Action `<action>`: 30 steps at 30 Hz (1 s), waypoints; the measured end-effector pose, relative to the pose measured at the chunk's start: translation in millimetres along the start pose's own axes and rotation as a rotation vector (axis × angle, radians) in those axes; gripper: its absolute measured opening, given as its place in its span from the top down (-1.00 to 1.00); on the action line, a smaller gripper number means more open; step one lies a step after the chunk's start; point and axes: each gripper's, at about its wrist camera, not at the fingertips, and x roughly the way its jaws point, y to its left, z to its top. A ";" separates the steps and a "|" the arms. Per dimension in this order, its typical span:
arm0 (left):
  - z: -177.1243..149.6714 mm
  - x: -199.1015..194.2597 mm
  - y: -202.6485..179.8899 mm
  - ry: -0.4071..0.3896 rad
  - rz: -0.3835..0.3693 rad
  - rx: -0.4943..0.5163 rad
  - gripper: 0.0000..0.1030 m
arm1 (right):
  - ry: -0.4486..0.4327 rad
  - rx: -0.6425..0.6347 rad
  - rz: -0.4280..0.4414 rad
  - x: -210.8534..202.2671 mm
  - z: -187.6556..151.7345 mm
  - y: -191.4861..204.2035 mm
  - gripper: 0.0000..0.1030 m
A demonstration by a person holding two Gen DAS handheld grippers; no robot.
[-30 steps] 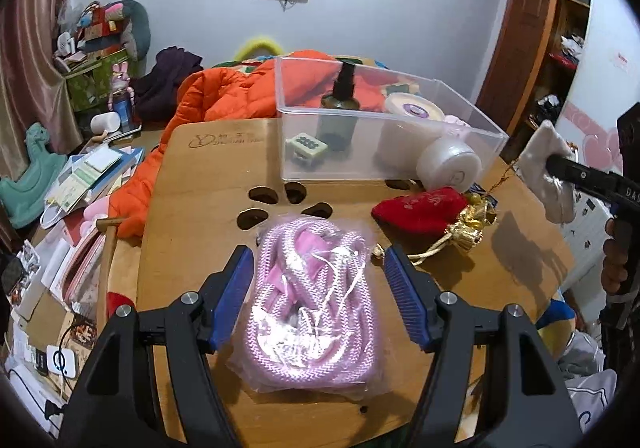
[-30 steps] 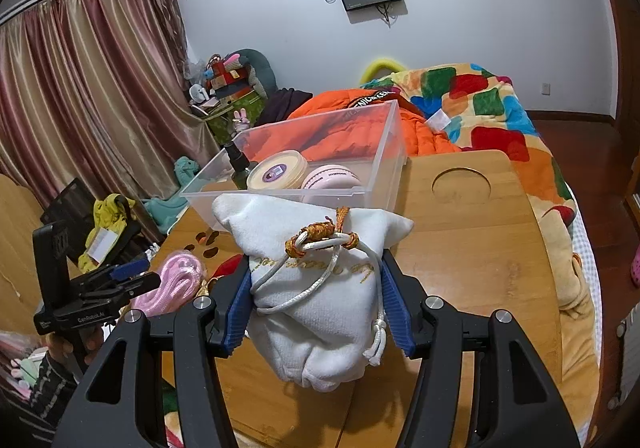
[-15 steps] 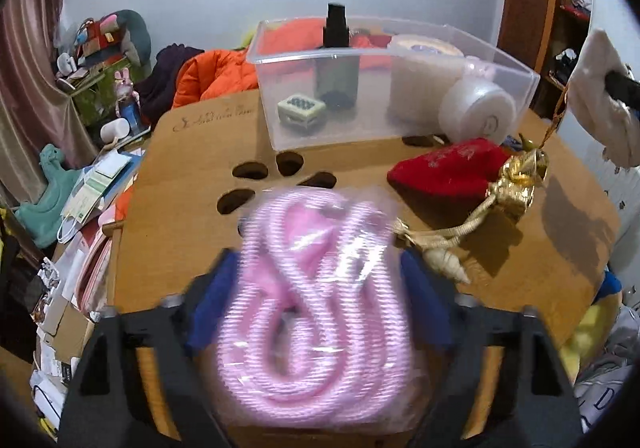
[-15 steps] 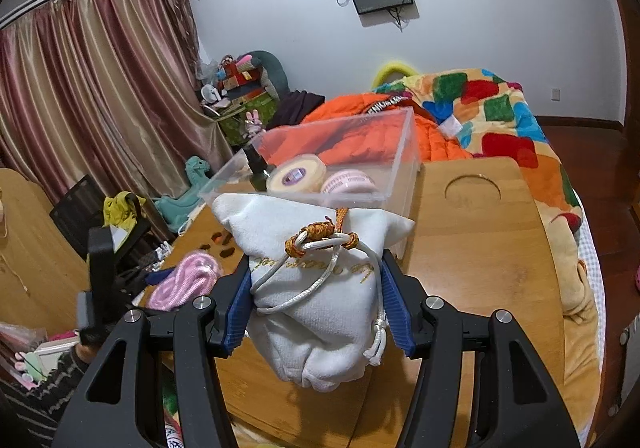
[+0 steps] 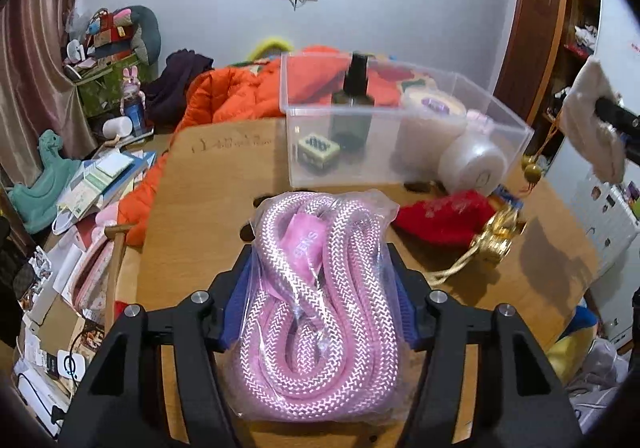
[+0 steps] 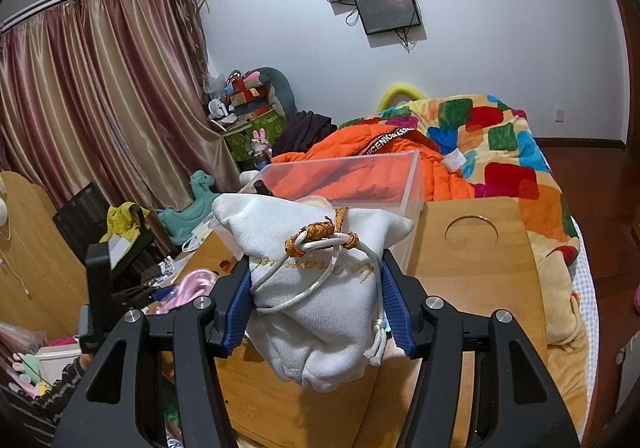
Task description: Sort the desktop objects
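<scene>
A clear bag of pink rope (image 5: 320, 348) lies on the wooden table (image 5: 208, 183) between the blue pads of my left gripper (image 5: 320, 256). Its jaws are closing and both pads press on the bag. My right gripper (image 6: 316, 264) is shut on a white drawstring pouch (image 6: 320, 320) and holds it in the air over the table (image 6: 472, 288). That pouch (image 5: 592, 127) also shows at the right edge of the left wrist view. Behind stands a clear plastic box (image 5: 400, 171) holding a dark bottle (image 5: 354, 107), a tape roll (image 5: 434, 119) and a small cube (image 5: 318, 149).
A red pouch (image 5: 440, 219) and gold tassels (image 5: 496, 244) lie right of the rope. A white round jar (image 5: 472, 167) sits at the box's front right corner. Books and boxes (image 5: 92, 183) crowd the left. An orange jacket (image 6: 380, 167) and a colourful blanket (image 6: 500, 151) cover the bed behind.
My left gripper slid forward around the rope bag and its jaws narrowed onto it. The right gripper rose a little with the white pouch.
</scene>
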 end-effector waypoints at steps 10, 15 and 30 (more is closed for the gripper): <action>30.3 -22.0 -6.9 -0.077 -0.070 -0.009 -0.15 | 0.000 -0.036 -0.007 3.9 13.1 2.3 -0.04; 51.5 -25.5 -11.2 -0.101 -0.098 -0.002 -0.15 | -0.019 -0.056 -0.006 4.5 26.3 3.9 -0.04; 109.7 -11.6 -23.2 -0.137 -0.194 -0.007 -0.15 | -0.021 -0.122 -0.006 38.7 63.8 11.6 -0.05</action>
